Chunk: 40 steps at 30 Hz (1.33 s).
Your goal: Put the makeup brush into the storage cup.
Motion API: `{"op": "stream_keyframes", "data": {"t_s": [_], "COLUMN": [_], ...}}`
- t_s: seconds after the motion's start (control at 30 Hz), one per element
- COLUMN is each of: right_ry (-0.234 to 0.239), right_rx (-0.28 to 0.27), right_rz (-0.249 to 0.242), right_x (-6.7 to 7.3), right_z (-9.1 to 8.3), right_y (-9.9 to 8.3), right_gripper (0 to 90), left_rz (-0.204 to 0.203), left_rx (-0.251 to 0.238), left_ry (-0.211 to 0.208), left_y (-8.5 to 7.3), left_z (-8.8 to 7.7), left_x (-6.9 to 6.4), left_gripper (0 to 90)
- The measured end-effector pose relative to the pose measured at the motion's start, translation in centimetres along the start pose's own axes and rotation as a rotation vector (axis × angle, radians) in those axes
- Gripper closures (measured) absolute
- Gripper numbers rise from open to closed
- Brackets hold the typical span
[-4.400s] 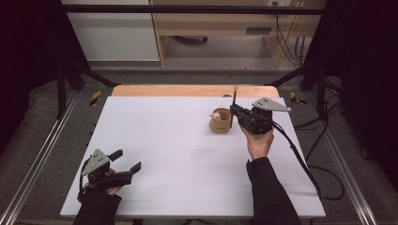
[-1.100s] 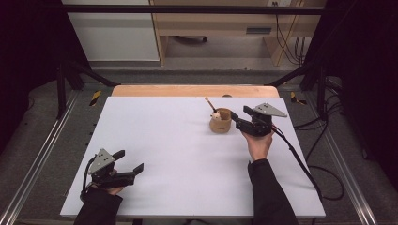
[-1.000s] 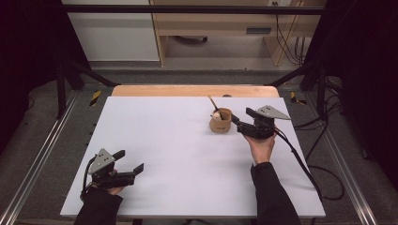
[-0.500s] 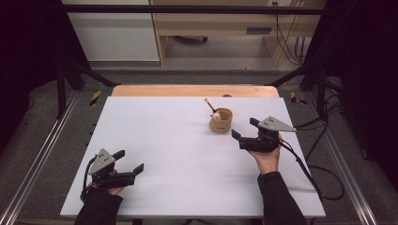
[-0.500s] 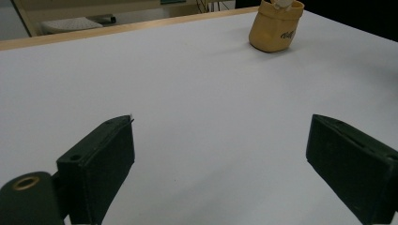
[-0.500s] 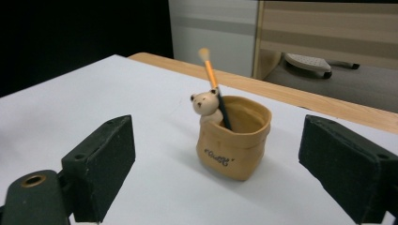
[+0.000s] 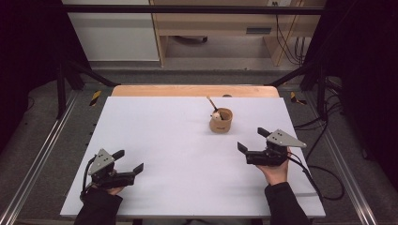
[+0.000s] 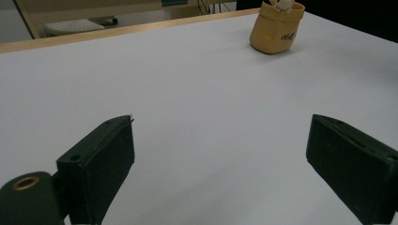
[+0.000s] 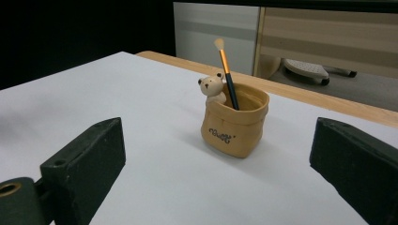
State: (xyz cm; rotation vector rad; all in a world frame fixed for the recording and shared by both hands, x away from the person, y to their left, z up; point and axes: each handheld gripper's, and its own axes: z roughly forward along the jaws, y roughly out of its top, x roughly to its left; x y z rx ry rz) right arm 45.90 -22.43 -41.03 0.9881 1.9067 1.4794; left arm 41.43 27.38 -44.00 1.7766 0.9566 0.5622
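Since the earlier frames the right gripper [image 7: 249,140] has drawn back from the tan pot [image 7: 221,120] toward the person, and its jaws have just been opening; they now stand wide apart with nothing between them. The brush [image 9: 226,70] it carried now stands in the pot, leaning on the rim beside the small bear figure [image 9: 212,89], bristles up. The pot sits on the white counter [image 7: 178,154] toward its far edge, well ahead of the right gripper. The left gripper [image 7: 129,161] rests on the near side, far from the pot, jaws open and empty.

The step looks like a clean retreat after the drop. To do it well, keep the jaws spread and pull straight away from the pot, low and level, so no jaw catches the brush handle or tips the pot.
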Motion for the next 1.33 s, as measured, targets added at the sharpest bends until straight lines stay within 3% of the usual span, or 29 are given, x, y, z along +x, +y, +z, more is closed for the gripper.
{"op": "stream_keyframes", "data": {"t_s": [0.87,1.33], "right_ry": [-0.025,-0.035], "right_rx": [0.082,0.089], "right_rz": [0.004,0.024], "right_x": [-0.2,-0.7], "right_z": [-3.2,-4.1], "right_y": [-3.8,-4.8], "right_gripper": [2.2,1.3], "left_rz": [0.007,0.011], "left_rx": [-0.01,-0.011], "left_ry": [0.011,0.014], "left_y": [0.0,0.0], "left_z": [-0.2,-0.3], "left_x": [0.0,0.1], "left_gripper": [7.7,7.7]}}
